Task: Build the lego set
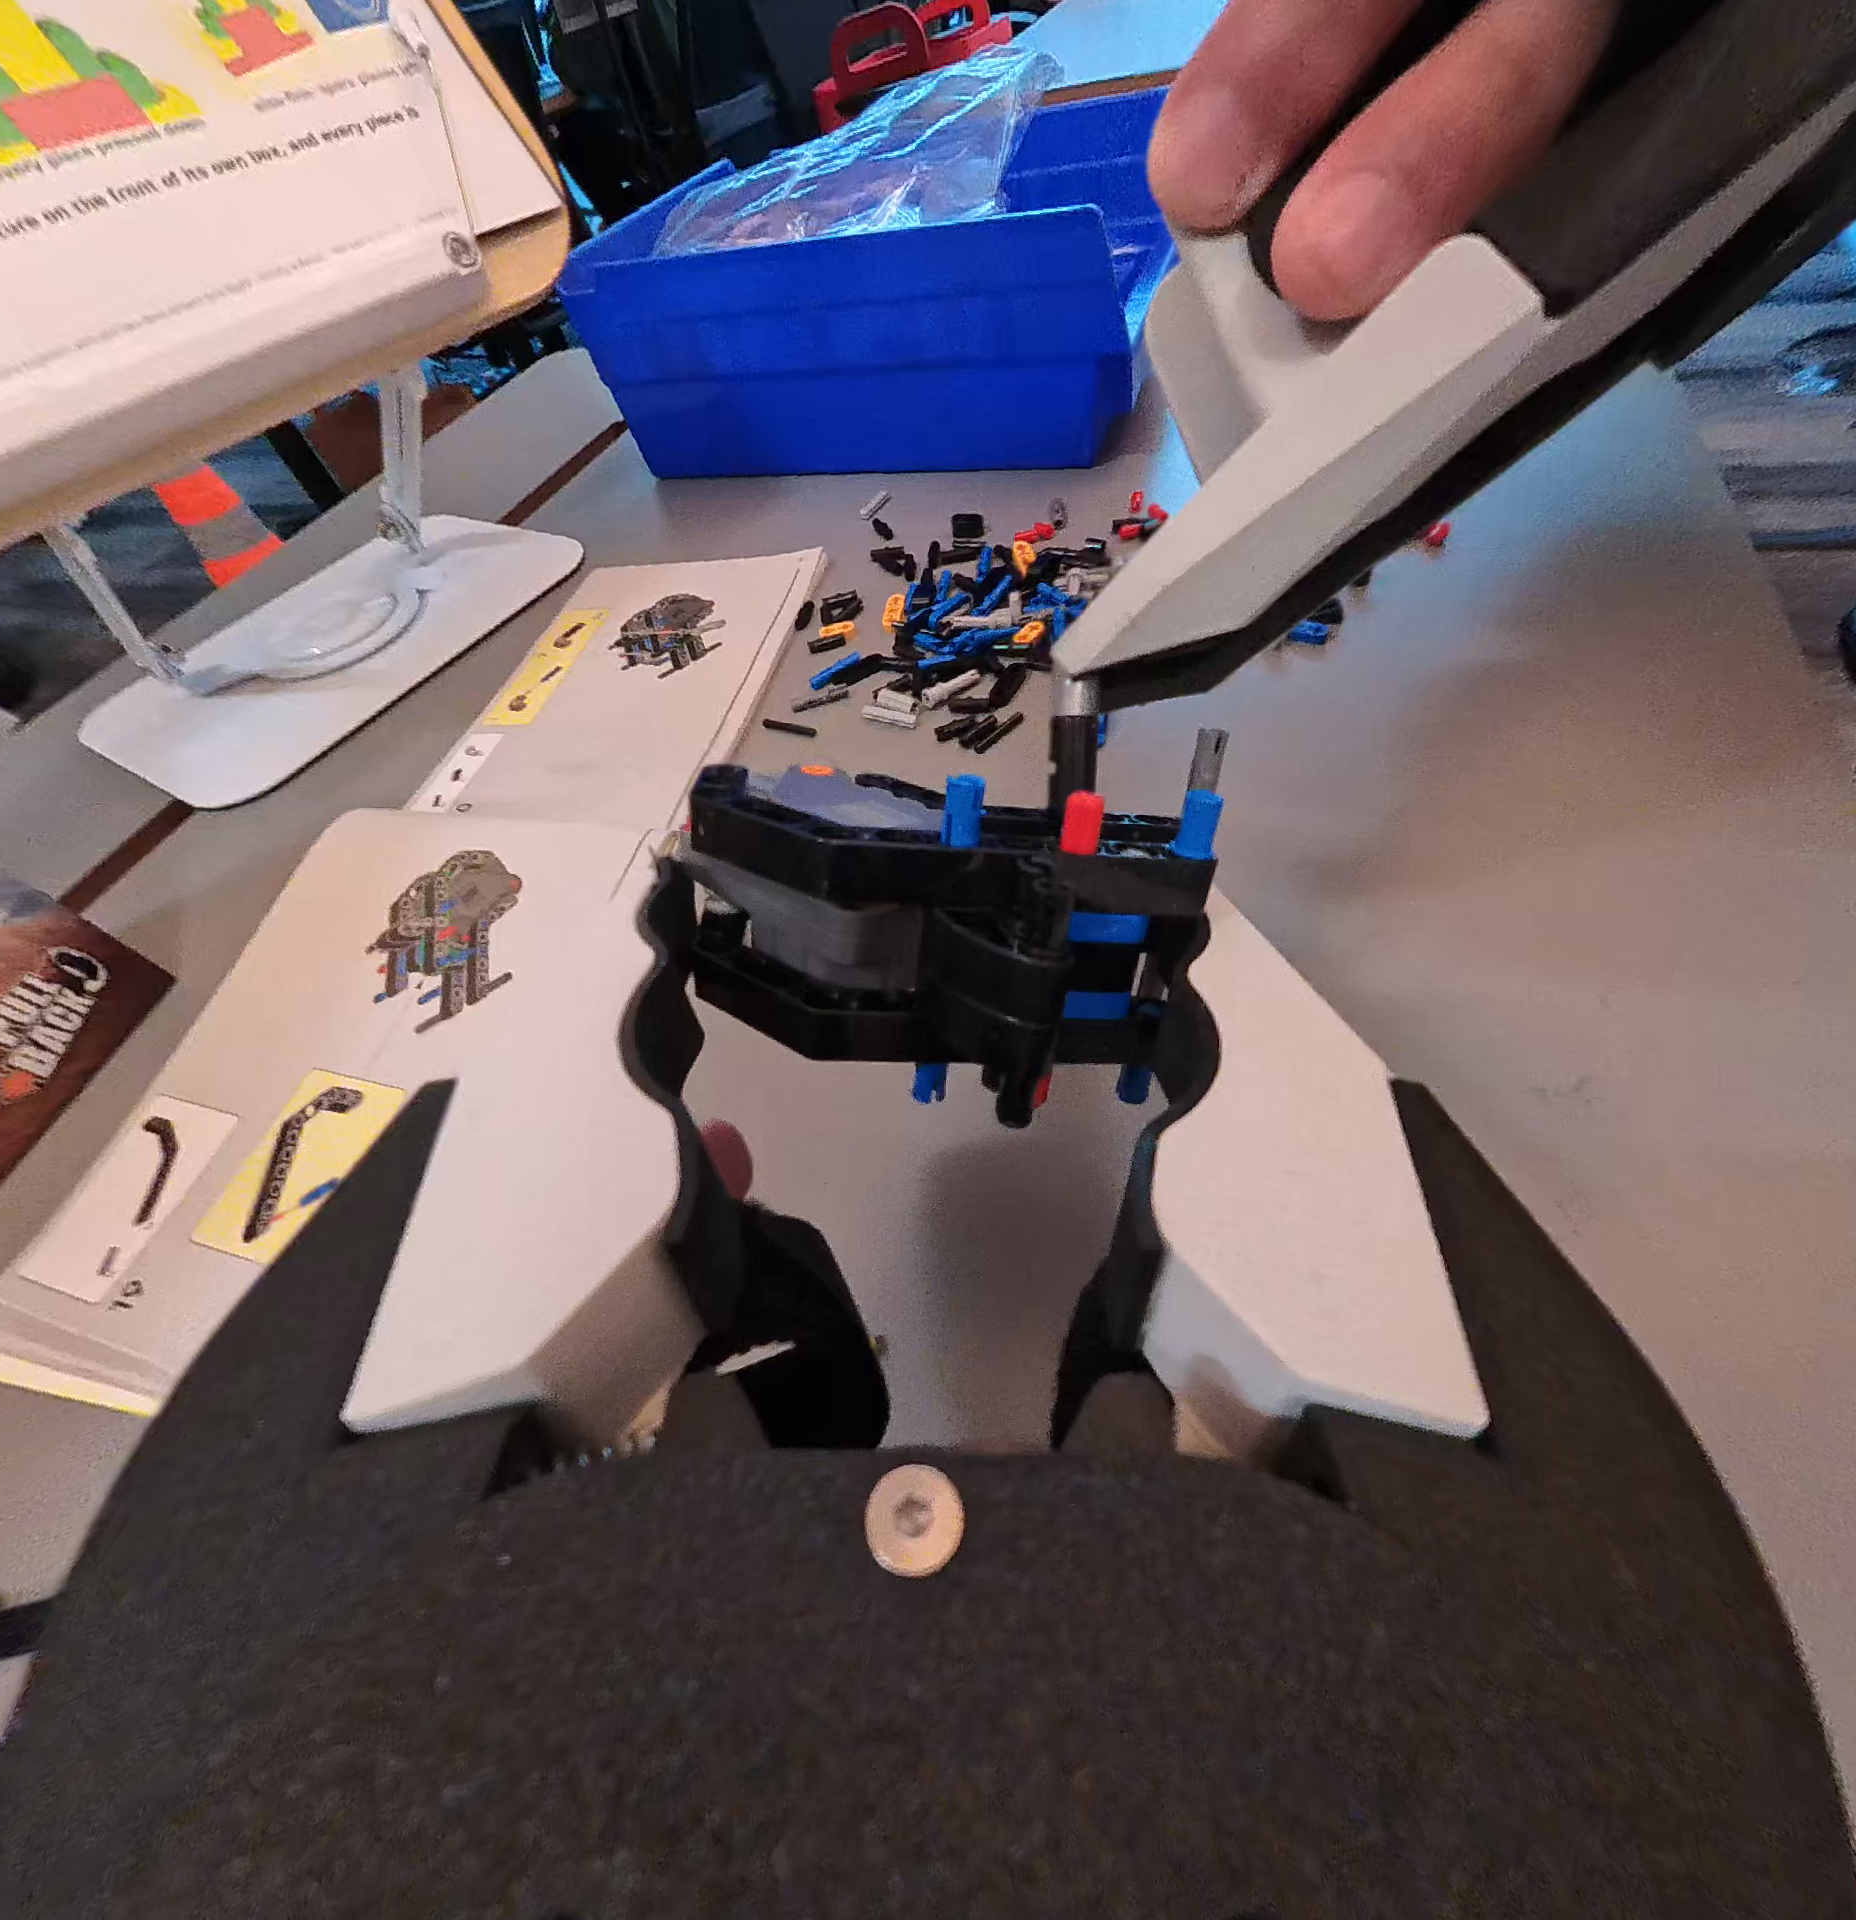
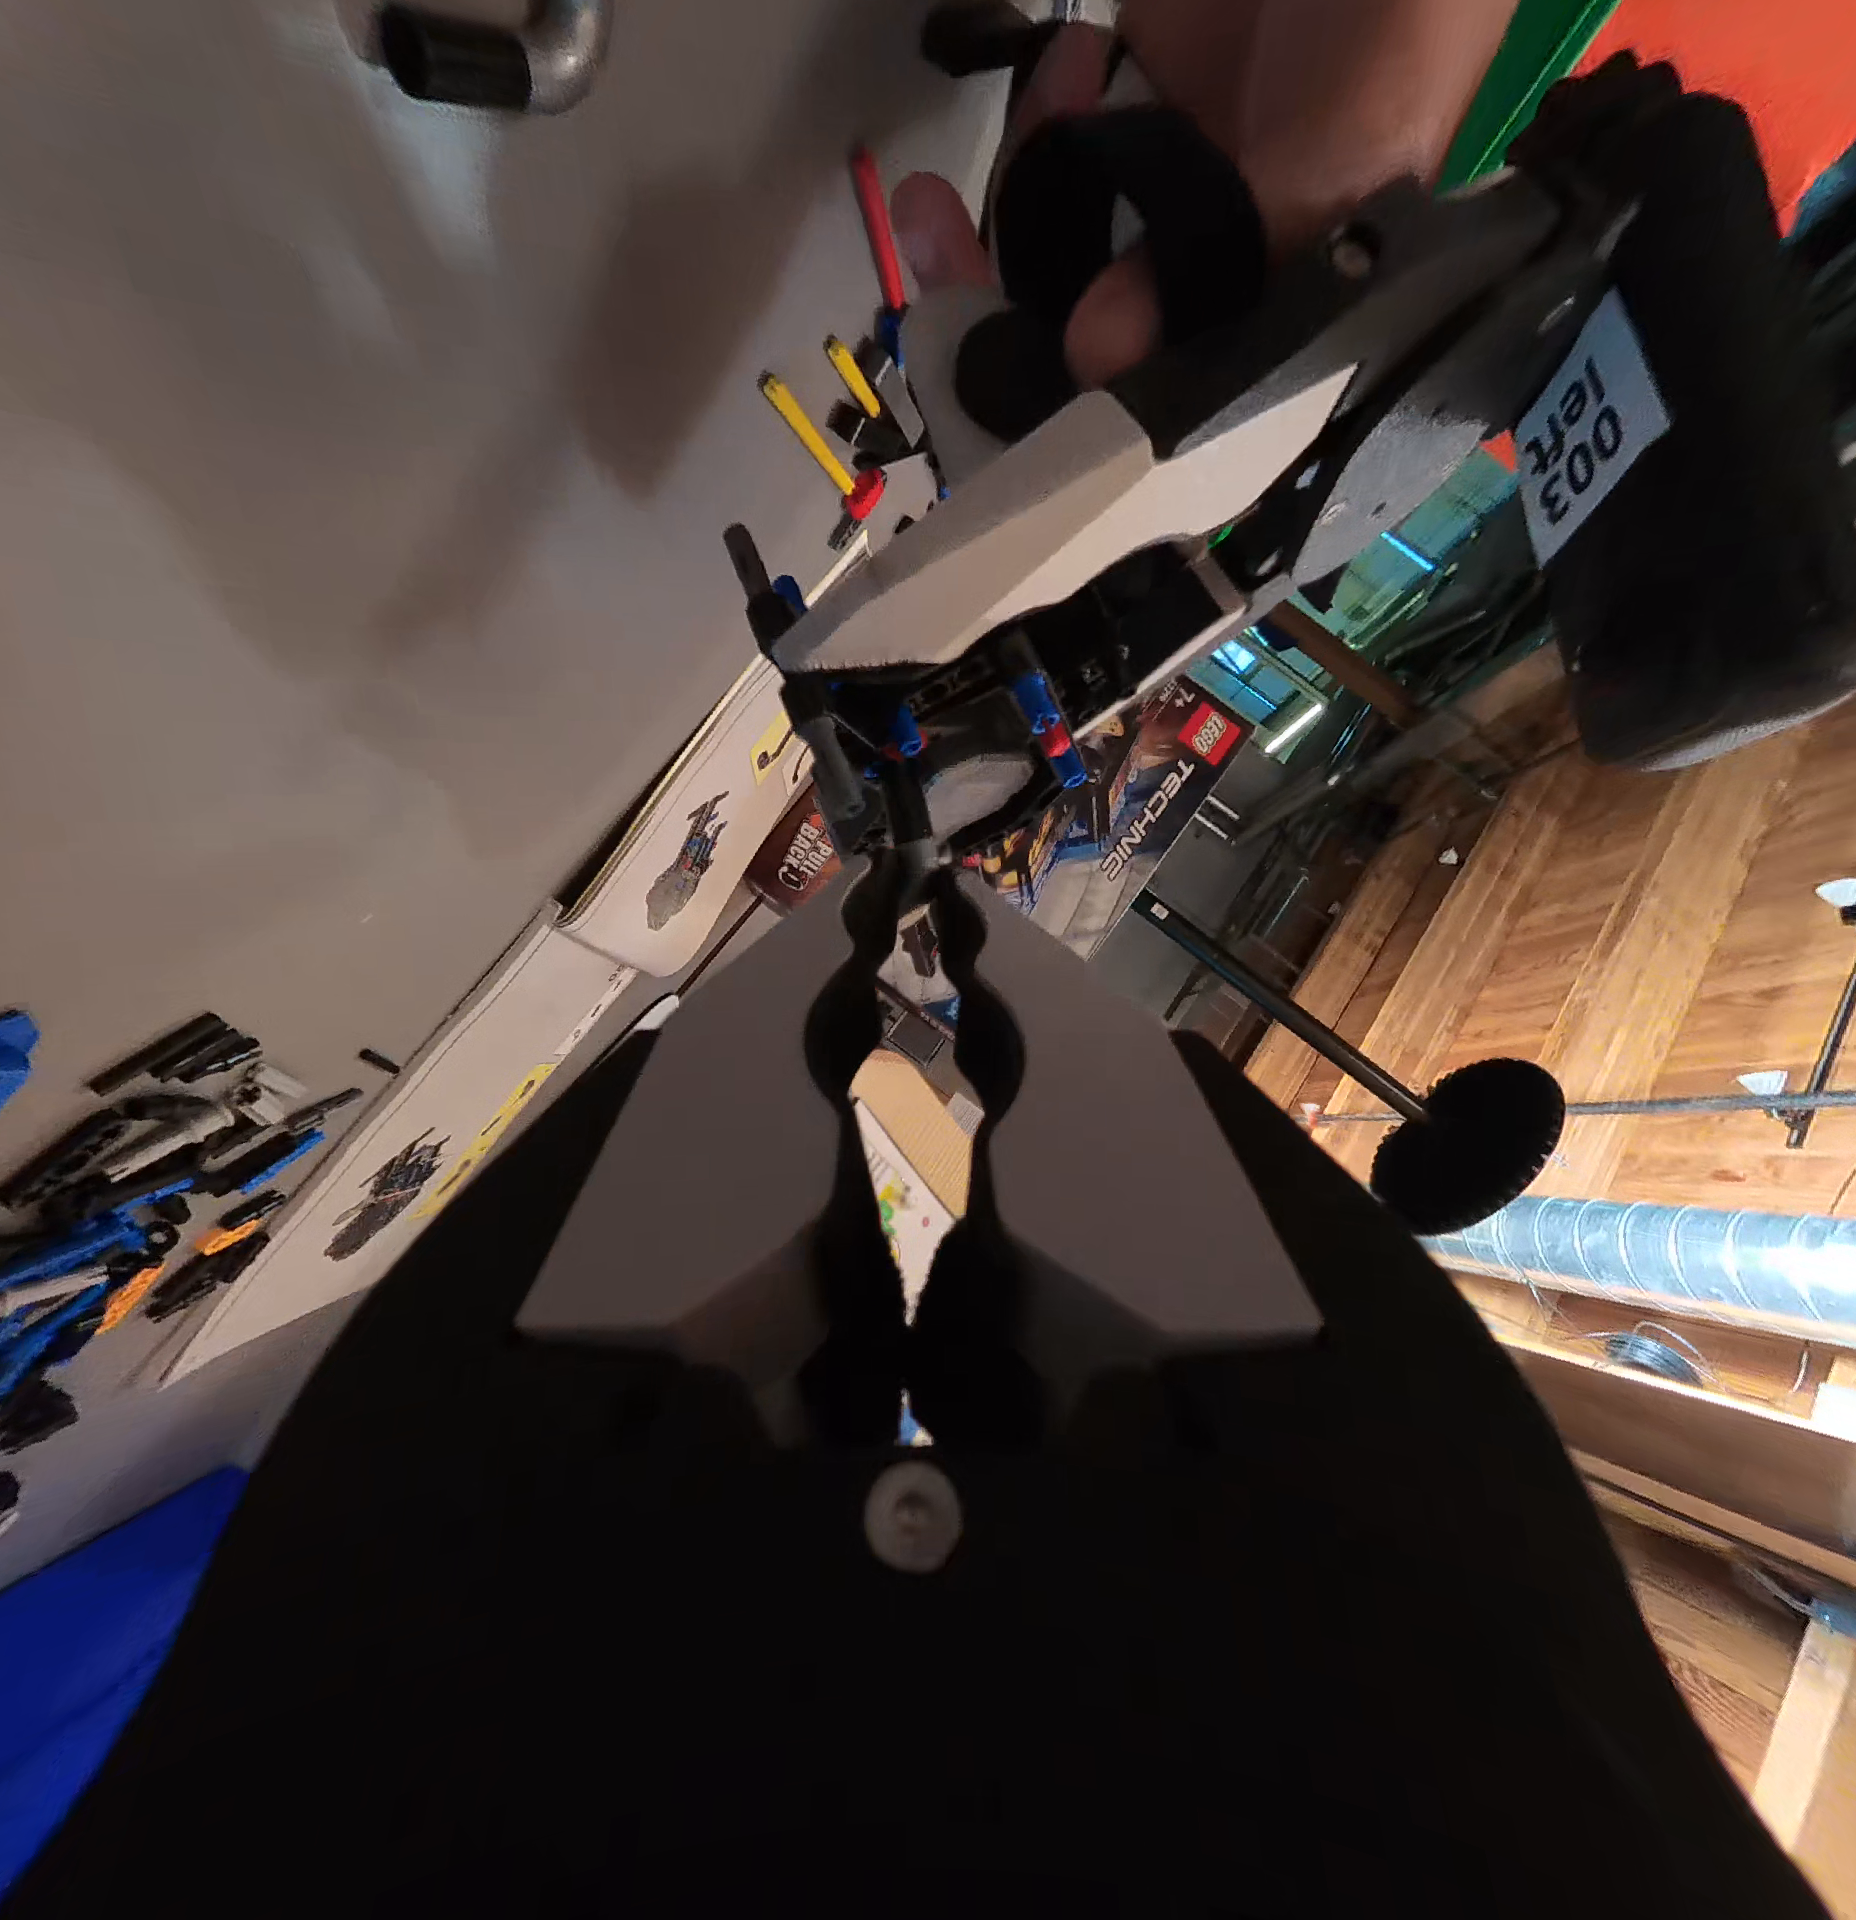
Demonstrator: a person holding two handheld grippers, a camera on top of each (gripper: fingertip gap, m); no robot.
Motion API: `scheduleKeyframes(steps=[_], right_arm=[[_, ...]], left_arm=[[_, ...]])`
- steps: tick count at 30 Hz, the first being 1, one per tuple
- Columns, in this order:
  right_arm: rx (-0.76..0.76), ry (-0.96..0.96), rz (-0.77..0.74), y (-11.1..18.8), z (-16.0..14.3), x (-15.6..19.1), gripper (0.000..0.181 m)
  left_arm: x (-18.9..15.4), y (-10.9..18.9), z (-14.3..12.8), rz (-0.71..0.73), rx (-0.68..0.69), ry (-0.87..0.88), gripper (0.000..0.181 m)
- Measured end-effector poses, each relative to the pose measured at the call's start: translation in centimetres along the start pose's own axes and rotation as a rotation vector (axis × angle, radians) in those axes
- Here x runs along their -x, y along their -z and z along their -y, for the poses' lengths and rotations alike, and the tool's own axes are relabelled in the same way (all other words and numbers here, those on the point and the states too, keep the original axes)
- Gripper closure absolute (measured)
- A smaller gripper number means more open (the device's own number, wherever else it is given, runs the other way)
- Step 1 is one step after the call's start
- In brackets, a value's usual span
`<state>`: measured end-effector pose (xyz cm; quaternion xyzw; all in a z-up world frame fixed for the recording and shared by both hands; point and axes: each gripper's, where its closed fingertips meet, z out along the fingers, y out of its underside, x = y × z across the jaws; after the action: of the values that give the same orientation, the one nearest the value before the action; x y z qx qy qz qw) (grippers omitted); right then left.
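My left gripper [image 1: 929, 966] is shut on a black Lego assembly [image 1: 903, 904] with a grey block inside and blue and red pins standing out of it. It holds the assembly above the table. My right gripper [image 1: 1082, 681] comes in from the upper right, shut on a grey axle [image 1: 1076, 698] in a black sleeve that stands upright on the assembly's top. In the right wrist view my right gripper [image 2: 908, 862] pinches that axle [image 2: 922, 854], with the assembly [image 2: 971, 774] just beyond. One of the left gripper's fingers [image 2: 1007, 540] covers the assembly from above.
A pile of loose black, blue, orange and red parts [image 1: 965, 623] lies behind the assembly. An open instruction booklet [image 1: 436, 987] lies to the left, a blue bin [image 1: 862, 343] with a plastic bag behind, a document stand [image 1: 311, 644] far left. Yellow and red axles [image 2: 799, 426] lie on the table. Some 4 centimeters of space lies between my two pairs of fingers.
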<state>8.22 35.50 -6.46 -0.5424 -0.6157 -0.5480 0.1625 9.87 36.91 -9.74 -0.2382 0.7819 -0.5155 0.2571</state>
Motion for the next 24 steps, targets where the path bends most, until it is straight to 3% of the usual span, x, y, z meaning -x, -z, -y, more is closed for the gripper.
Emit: scheduleKeyframes(steps=[12,24], right_arm=[[-0.020,0.091,0.025,-0.6,0.5,0.1,0.175],[-0.079,0.212,0.021,-0.5,0.6,-0.4,0.175]], left_arm=[[-0.3,-0.2,-0.8,-0.073,0.017,0.099,0.094],[-1.8,-0.1,-0.5,-0.251,0.021,0.321,0.094]])
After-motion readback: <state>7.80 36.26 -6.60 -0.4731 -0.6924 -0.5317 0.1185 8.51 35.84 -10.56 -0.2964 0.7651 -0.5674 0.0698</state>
